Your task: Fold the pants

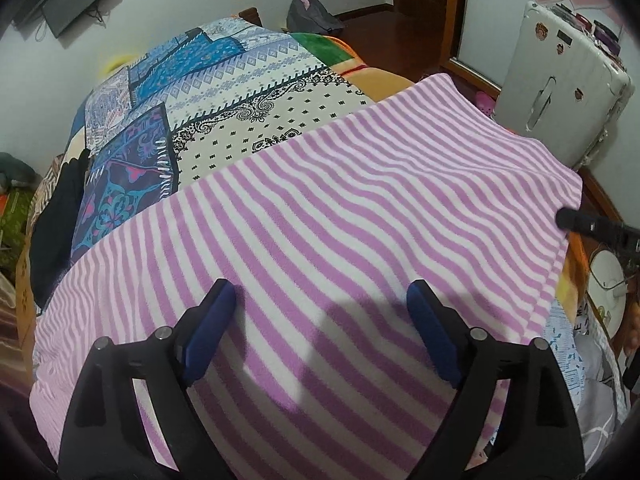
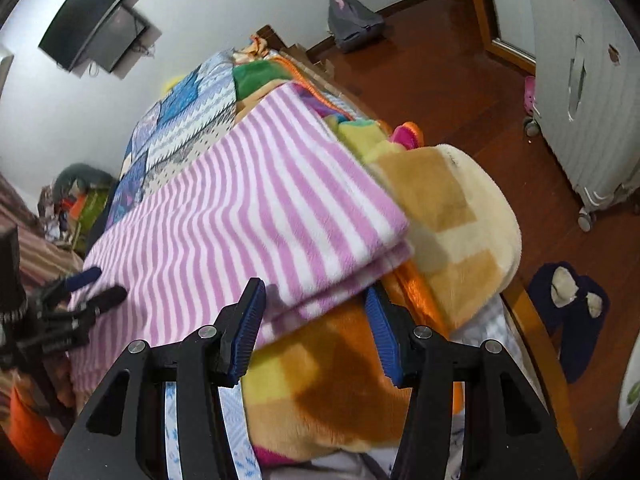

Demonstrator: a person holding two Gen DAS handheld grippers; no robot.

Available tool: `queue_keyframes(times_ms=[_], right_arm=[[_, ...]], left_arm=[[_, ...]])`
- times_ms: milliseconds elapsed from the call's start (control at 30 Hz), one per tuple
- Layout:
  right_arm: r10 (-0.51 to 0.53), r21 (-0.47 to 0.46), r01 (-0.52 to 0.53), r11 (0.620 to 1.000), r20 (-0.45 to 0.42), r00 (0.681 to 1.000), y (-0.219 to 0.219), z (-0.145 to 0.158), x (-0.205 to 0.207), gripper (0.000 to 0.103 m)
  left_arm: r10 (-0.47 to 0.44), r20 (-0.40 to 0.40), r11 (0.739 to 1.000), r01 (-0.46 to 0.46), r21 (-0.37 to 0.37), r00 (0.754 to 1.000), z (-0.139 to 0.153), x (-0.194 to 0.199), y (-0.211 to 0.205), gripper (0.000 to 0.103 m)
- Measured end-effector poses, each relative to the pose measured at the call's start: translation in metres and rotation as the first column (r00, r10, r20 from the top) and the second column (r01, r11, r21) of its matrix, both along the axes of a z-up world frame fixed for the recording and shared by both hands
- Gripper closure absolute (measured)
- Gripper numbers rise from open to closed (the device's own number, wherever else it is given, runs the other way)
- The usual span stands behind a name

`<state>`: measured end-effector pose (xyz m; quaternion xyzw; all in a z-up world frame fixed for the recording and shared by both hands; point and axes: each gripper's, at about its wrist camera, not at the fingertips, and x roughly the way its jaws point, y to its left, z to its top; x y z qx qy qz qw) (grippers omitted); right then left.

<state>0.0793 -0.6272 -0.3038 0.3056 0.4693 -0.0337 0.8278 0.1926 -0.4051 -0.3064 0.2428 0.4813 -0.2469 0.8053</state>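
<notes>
The pink-and-white striped pants (image 1: pixel 340 208) lie folded flat across the bed, reaching from the near left to the far right edge. My left gripper (image 1: pixel 320 288) hovers just above their near part, open wide, with nothing between the blue pads. One black finger (image 1: pixel 580 222) of my right gripper shows at the pants' right edge. In the right wrist view the pants (image 2: pixel 248 208) end in a doubled corner. My right gripper (image 2: pixel 314 288) stands open around that corner, its pads apart from the cloth. The left gripper (image 2: pixel 106 283) rests at the pants' far left side.
A blue patterned bedspread (image 1: pixel 240 80) covers the bed beyond the pants. A thick orange and yellow blanket (image 2: pixel 440 208) bulges under the corner at the bed's edge. A white suitcase (image 2: pixel 592 100), a grey backpack (image 2: pixel 352 20) and dark slippers (image 2: pixel 568 308) stand on the wooden floor.
</notes>
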Motion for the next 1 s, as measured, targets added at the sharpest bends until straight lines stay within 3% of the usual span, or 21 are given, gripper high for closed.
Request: queue_keyframes(times_ms=[200, 300, 400, 500, 733, 1000], right_arm=[[-0.020, 0.011, 0.019, 1.000, 0.078, 0.997, -0.009, 0.007, -0.005, 0.053], [-0.024, -0.006, 0.025, 1.000, 0.102, 0.994, -0.010, 0.010, -0.001, 0.058], [-0.026, -0.026, 0.029, 0.999, 0.109, 0.994, -0.012, 0.012, 0.004, 0.080], [-0.026, -0.032, 0.030, 0.999, 0.125, 0.992, -0.015, 0.017, 0.006, 0.089], [0.027, -0.080, -0.012, 0.997, 0.182, 0.983, 0.000, 0.054, 0.009, 0.093], [0.147, -0.143, -0.109, 0.984, 0.290, 0.946, 0.043, 0.116, 0.030, 0.094]], left_arm=[[-0.006, 0.010, 1.000, 0.006, -0.004, 1.000, -0.001, -0.002, 0.000, 0.012], [-0.005, 0.011, 1.000, 0.006, -0.008, 1.000, -0.002, -0.002, 0.000, 0.012], [-0.004, 0.011, 1.000, 0.005, -0.012, 1.000, -0.001, -0.002, 0.001, 0.012], [-0.002, 0.013, 1.000, 0.002, -0.015, 1.000, 0.001, -0.003, 0.002, 0.012], [0.034, -0.023, 0.993, -0.036, -0.110, 0.999, 0.021, 0.000, 0.020, 0.012], [0.098, 0.082, 0.976, -0.080, -0.200, 0.992, 0.078, 0.001, 0.080, 0.012]])
